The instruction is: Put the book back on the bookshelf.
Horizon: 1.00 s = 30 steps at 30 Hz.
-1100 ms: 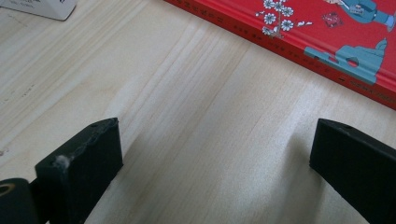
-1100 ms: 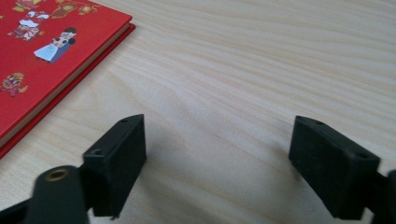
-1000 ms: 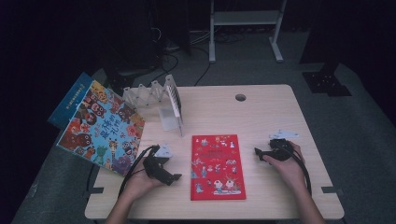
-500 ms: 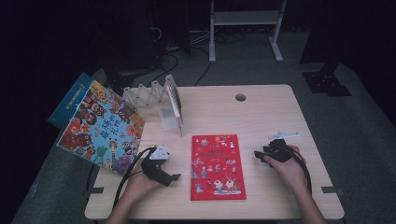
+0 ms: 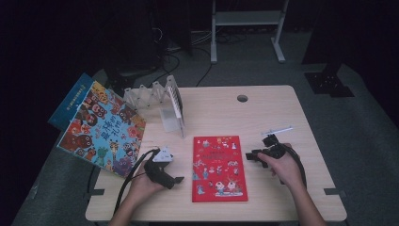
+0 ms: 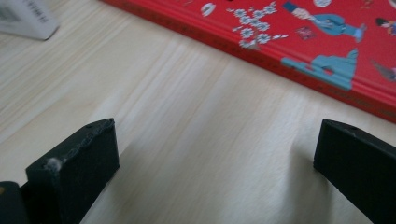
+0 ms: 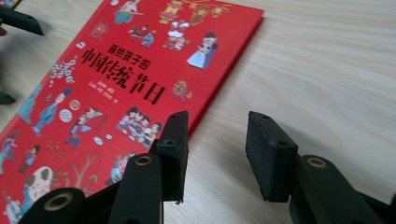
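A red picture book (image 5: 219, 168) lies flat in the middle of the wooden table (image 5: 263, 108). My left gripper (image 5: 176, 180) rests low on the table just left of the book, jaws wide open; in the left gripper view the left gripper (image 6: 210, 158) has bare wood between its fingers and the book's edge (image 6: 303, 51) beyond. My right gripper (image 5: 251, 155) is at the book's right edge. In the right gripper view the right gripper (image 7: 215, 144) hovers over that edge of the book (image 7: 140, 60); its jaws have just been closing, with nothing between them.
A large colourful book (image 5: 101, 129) overhangs the table's left edge, with a blue book (image 5: 70, 101) under it. A white folding book rack (image 5: 162, 101) stands at the back left. A thin white strip (image 5: 277, 129) lies behind the right hand. A cable hole (image 5: 242, 98) sits near the far edge.
The right gripper has moved left toward the red book and lifted a little, and its jaws have narrowed. The left gripper has stayed put.
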Available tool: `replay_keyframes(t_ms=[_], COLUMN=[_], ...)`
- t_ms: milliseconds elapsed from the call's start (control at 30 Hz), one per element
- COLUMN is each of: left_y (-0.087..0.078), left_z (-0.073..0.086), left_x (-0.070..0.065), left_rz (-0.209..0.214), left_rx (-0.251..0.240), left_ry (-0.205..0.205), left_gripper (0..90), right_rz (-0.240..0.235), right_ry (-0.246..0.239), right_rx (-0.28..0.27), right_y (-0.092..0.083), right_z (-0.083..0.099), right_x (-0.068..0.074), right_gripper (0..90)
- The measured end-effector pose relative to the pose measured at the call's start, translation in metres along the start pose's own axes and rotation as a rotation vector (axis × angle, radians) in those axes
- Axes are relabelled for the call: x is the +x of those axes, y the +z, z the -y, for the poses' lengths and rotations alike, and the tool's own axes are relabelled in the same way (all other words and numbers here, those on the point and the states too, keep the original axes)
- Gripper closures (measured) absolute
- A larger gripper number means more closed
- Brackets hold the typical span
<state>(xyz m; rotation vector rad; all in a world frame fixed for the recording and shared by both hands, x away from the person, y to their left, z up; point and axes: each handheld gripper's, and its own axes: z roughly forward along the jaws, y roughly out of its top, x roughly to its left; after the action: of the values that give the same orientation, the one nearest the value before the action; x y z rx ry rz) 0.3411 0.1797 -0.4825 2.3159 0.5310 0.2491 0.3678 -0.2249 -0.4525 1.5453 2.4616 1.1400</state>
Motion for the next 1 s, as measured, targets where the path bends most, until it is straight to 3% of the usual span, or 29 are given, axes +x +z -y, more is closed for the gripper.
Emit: replay_keyframes(t_ms=[233, 600, 1000], left_y=[0.014, 0.031, 0.034], left_z=[-0.014, -0.031, -0.034], left_x=[-0.016, -0.037, -0.039], left_rz=[0.046, 0.09, 0.092], left_rx=[0.0, -0.005, -0.004], left_ry=[0.047, 0.083, 0.084], left_gripper=[0.0, 0.0, 0.0], right_rz=[-0.011, -0.029, -0.077], right_ry=[-0.016, -0.017, 0.006], right_rx=[0.03, 0.081, 0.207], right_y=[0.007, 0.014, 0.029], right_z=[-0.012, -0.025, -0.043], right_x=[0.004, 0.003, -0.004], right_gripper=[57.5, 58.3, 64.2])
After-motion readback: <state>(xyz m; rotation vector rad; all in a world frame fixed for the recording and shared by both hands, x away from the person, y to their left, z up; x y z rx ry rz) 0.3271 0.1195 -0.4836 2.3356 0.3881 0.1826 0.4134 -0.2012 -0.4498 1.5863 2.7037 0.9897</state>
